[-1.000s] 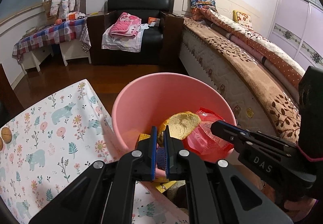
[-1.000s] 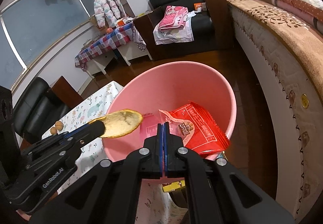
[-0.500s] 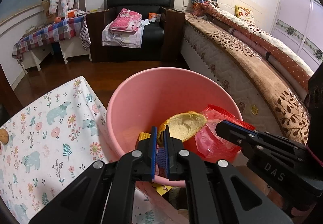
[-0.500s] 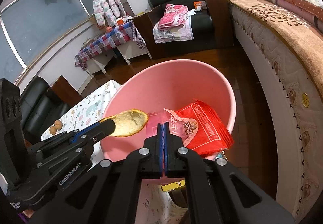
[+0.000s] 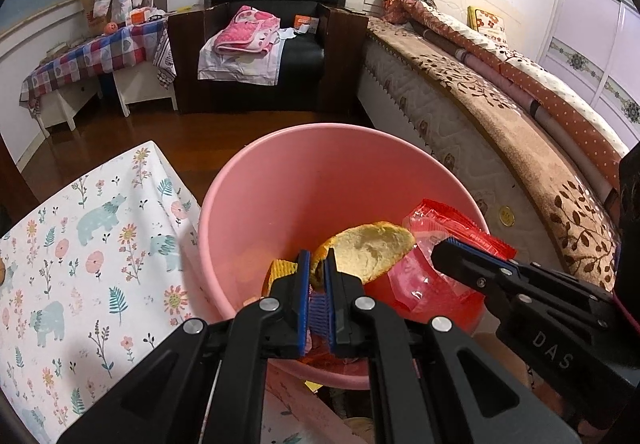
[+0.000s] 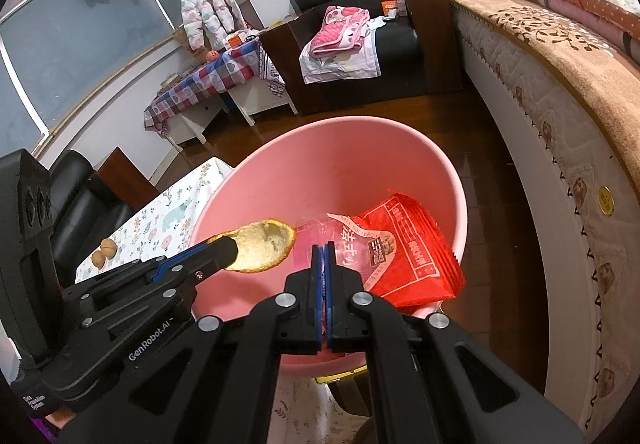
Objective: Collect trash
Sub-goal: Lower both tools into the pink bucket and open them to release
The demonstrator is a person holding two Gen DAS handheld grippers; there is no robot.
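The pink bin (image 5: 280,183) stands with its round rim just beside the corner of the bench (image 5: 80,264), which wears a cloth with bears and flowers, and on the other side it is near the bed (image 5: 500,131); between bin and bed only a narrow strip of wooden floor (image 6: 492,147) is free, while more open floor lies beyond the bin toward the black armchair (image 5: 276,43). Both tools are over the mouth of the bin. The left hand-held gripper (image 5: 318,264) is closed to a narrow gap on the end of an orange peel (image 5: 368,248), which sticks out forward above the inside of the bin. The right hand-held gripper (image 6: 323,256) has its jaws pressed together on the clear edge of a red snack wrapper (image 6: 408,252); the wrapper hangs over the bin's inside and its far corner reaches over the rim. The bottom of the bin is mostly hidden behind the tools, so what lies there is hard to tell; in the left view a small yellow ridged piece (image 5: 280,270) shows beside the fingers, but I cannot say what it is. Two walnuts (image 6: 103,252) lie on the bench, partly cut off by the left tool.
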